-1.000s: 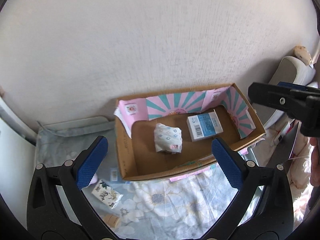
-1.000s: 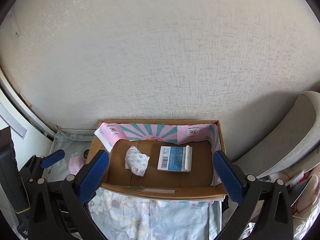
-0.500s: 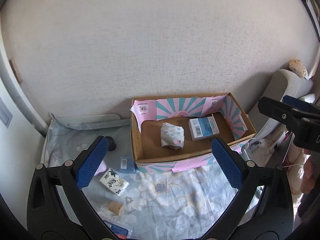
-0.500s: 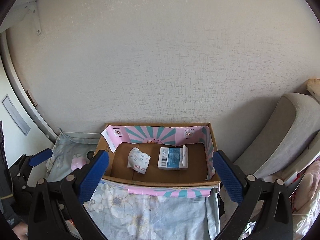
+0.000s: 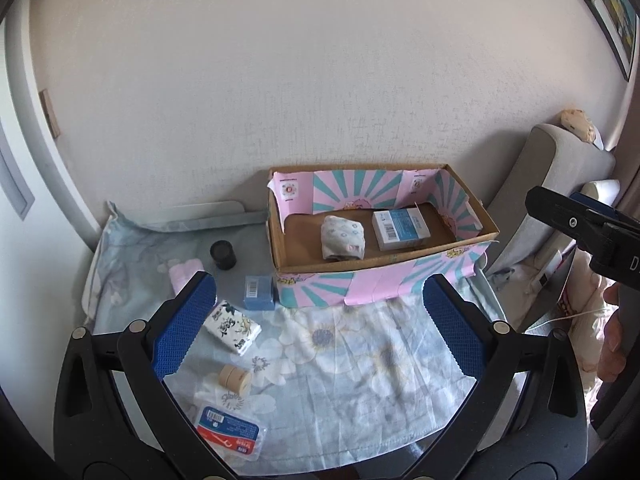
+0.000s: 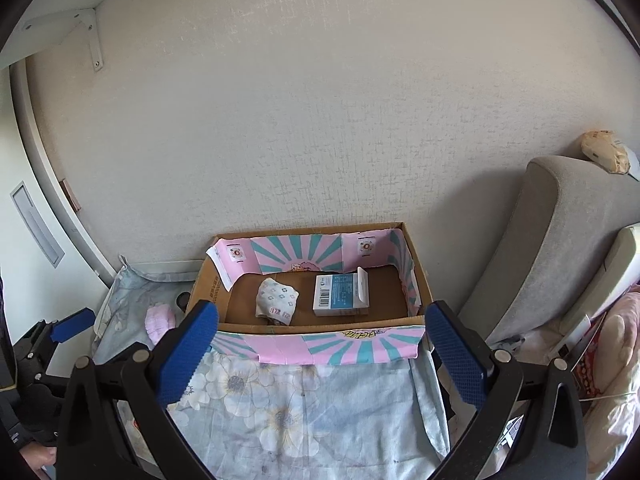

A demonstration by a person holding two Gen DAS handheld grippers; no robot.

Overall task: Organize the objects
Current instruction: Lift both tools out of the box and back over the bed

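A cardboard box (image 5: 490,229) lined with pink and teal paper stands against the wall; it also shows in the right wrist view (image 6: 418,264). Inside lie a patterned tissue pack (image 5: 343,237) (image 6: 277,297) and a blue-and-white carton (image 5: 401,229) (image 6: 340,295). Left of the box lie a small blue box (image 5: 258,298), a floral tissue pack (image 5: 233,327), a black jar (image 5: 223,255), a tan roll (image 5: 235,377), a red-and-blue packet (image 5: 231,429) and a pink item (image 5: 184,279). My left gripper (image 5: 316,332) is open and empty above the cloth. My right gripper (image 6: 318,360) is open and empty, in front of the box.
A floral cloth (image 5: 352,364) covers the surface. A textured wall (image 5: 320,80) stands behind. A grey cushioned chair (image 6: 560,256) is at the right, with clutter and a cable below it. A white shelf bracket (image 6: 90,36) is high on the left.
Both grippers have pulled back and up from the box, so it looks smaller and more of the cloth and loose items show. Both stayed open.
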